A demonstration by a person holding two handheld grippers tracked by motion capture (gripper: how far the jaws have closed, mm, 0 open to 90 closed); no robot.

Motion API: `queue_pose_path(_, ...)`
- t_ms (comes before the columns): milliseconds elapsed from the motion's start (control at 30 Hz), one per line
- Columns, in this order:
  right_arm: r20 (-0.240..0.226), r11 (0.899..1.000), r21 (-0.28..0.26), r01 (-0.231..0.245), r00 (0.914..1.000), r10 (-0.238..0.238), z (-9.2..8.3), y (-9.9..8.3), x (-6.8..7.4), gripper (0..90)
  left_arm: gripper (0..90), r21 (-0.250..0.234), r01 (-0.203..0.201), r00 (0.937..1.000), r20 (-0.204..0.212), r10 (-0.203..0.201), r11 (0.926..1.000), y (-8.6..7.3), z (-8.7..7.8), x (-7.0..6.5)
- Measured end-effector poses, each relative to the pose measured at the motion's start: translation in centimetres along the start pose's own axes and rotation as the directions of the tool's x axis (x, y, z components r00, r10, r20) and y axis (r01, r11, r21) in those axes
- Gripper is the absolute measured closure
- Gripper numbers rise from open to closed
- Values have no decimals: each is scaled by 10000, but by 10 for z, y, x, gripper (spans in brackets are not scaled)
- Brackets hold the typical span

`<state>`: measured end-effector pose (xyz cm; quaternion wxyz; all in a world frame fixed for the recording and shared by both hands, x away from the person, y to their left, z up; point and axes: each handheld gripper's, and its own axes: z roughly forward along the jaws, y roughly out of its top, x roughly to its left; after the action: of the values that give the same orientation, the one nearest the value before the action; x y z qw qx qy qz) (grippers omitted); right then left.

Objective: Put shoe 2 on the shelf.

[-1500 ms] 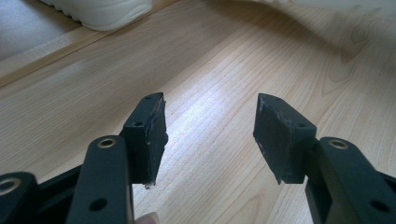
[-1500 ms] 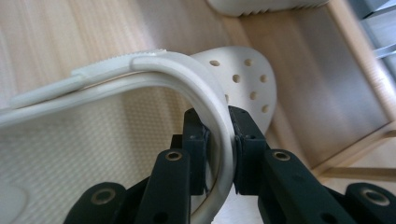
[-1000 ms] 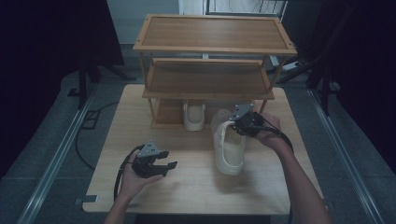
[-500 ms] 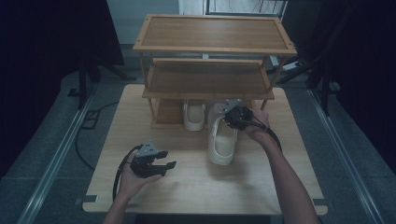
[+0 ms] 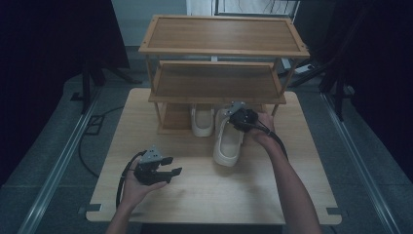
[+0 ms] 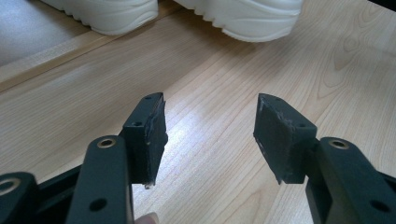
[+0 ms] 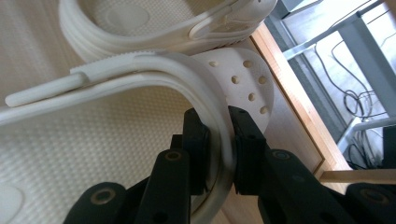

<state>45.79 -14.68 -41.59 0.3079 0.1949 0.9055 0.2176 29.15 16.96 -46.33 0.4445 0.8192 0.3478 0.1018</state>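
Wooden table (image 5: 292, 195) carries a three-tier shoe rack (image 5: 219, 87); one white clog (image 5: 202, 122) is parked under the lowest shelf. The second clog (image 5: 229, 144) lies beside it, toe partly under the shelf, its rim pinched by the right gripper (image 7: 217, 140). It is best slid straight in, parallel to its mate, clear of the rack post (image 5: 276, 108). The left gripper (image 6: 210, 135) is held released over bare table.

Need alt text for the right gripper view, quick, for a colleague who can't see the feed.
The right gripper has its two black jaws shut on the rim of a white perforated clog. A second white clog lies just beyond it, and the wooden rack edge runs along the right.
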Motion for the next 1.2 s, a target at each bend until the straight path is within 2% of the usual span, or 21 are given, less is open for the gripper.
queue_pose_path(233,798,9983,320,483,9955,-508,14,3,7,781,441,19,47,10000,-11,-47,10000,-1,0,2)
queue_pose_path(367,1001,9978,368,557,9932,-592,17,4,8,780,441,13,60,10000,-24,-60,10000,-1,-1,3)
queue_pose_path(533,1006,9967,364,723,9920,-756,20,8,15,758,441,26,2,10000,11,-3,10000,-1,-1,1)
queue_pose_path(600,807,9993,251,278,9963,-297,20,7,15,701,441,22,10,10000,5,-10,10000,-1,-1,1)
queue_pose_path(700,295,9996,-68,-262,9992,264,19,4,13,557,441,27,16,10000,6,-16,10000,-1,-2,2)
queue_pose_path(767,-216,9966,-250,-780,9968,774,16,0,11,494,441,32,24,10000,5,-24,10000,-1,-2,2)
queue_pose_path(833,-400,9933,-416,-1079,9935,1063,12,-3,9,465,441,47,31,10000,5,-31,10000,-1,-2,2)
queue_pose_path(900,-823,9870,-604,-1488,9862,1437,7,-8,7,436,440,77,26,10000,11,-26,10000,-1,-1,2)
queue_pose_path(1033,-1004,9798,-830,-1818,9797,1733,-4,-16,6,406,438,136,6,10000,29,-6,9999,-1,0,1)
queue_pose_path(1200,-1042,9762,-968,-1943,9773,1842,-19,-26,7,391,437,163,-26,10000,68,25,9999,-1,1,-1)
